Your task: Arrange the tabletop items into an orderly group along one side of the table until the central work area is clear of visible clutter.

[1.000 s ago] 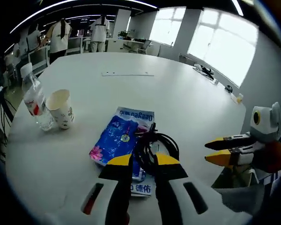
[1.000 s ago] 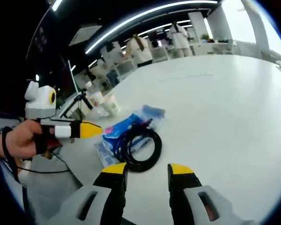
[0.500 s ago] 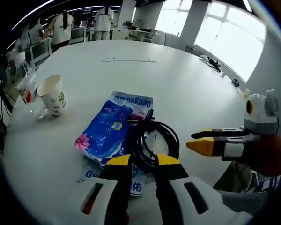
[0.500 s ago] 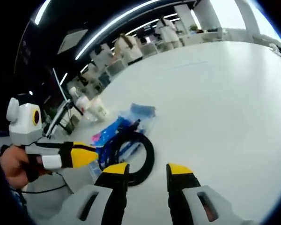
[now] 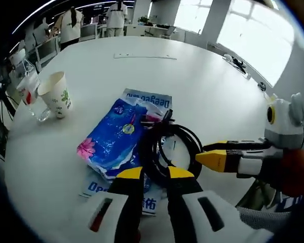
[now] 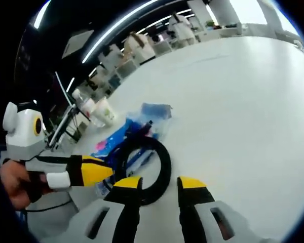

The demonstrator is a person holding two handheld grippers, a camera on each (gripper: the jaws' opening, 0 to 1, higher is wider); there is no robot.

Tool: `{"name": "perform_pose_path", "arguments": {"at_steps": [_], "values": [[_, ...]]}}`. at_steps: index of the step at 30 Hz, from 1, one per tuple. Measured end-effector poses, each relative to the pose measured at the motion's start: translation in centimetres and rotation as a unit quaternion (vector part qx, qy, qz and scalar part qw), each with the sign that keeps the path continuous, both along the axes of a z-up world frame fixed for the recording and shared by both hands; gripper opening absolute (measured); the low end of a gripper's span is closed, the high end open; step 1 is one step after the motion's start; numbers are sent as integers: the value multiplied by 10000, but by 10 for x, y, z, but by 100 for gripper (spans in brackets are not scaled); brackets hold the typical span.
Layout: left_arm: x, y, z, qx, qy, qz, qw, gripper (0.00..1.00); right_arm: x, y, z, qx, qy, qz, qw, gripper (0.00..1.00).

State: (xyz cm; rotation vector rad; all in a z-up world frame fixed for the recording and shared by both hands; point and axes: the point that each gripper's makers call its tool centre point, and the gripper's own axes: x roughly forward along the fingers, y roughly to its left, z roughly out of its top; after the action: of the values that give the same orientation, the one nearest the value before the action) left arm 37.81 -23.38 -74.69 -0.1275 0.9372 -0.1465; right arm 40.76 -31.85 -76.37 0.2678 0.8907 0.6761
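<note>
- Your left gripper (image 5: 154,173) sits at 6 o'clock in the left gripper view, jaws a narrow gap apart, nothing between them. Tips hang over the near edge of the cable (image 5: 169,149).
- Cable: black coil at centre, lying partly on the tissue pack (image 5: 114,139) and partly on the white table (image 5: 192,86).
- Tissue pack: blue, just at 9 o'clock of the coil, resting on a flat blue-printed sheet (image 5: 147,98) that sticks out at 12 and 6.
- Cup (image 5: 54,93) and bottle (image 5: 28,91) stand touching or nearly so at 10 o'clock, near the table edge, well apart from the pack.
- Your right gripper (image 5: 215,154) comes in from 3 o'clock, yellow tips just beside the coil's rim. In the right gripper view its jaws (image 6: 152,183) show a moderate gap, empty, coil right ahead at 12.
- Contact between right tips and cable: can't tell, probably just short.
- People stand in the background at 11 o'clock.
</note>
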Motion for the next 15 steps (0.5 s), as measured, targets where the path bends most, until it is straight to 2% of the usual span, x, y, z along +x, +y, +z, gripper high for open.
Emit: {"name": "perform_pose_path", "arguments": {"at_steps": [5, 7, 12, 15], "values": [[1, -2, -4, -42, 78, 142, 9999, 13, 4, 3, -1, 25, 21, -26, 10000, 16], [2, -2, -5, -80, 101, 174, 9998, 11, 5, 0, -3, -129, -18, 19, 9999, 11], [1, 0, -3, -52, 177, 232, 9996, 4, 6, -4, 0, 118, 93, -150, 9998, 6], [1, -1, -2, -57, 166, 207, 9996, 3, 5, -4, 1, 161, 119, -186, 9996, 5]]}}
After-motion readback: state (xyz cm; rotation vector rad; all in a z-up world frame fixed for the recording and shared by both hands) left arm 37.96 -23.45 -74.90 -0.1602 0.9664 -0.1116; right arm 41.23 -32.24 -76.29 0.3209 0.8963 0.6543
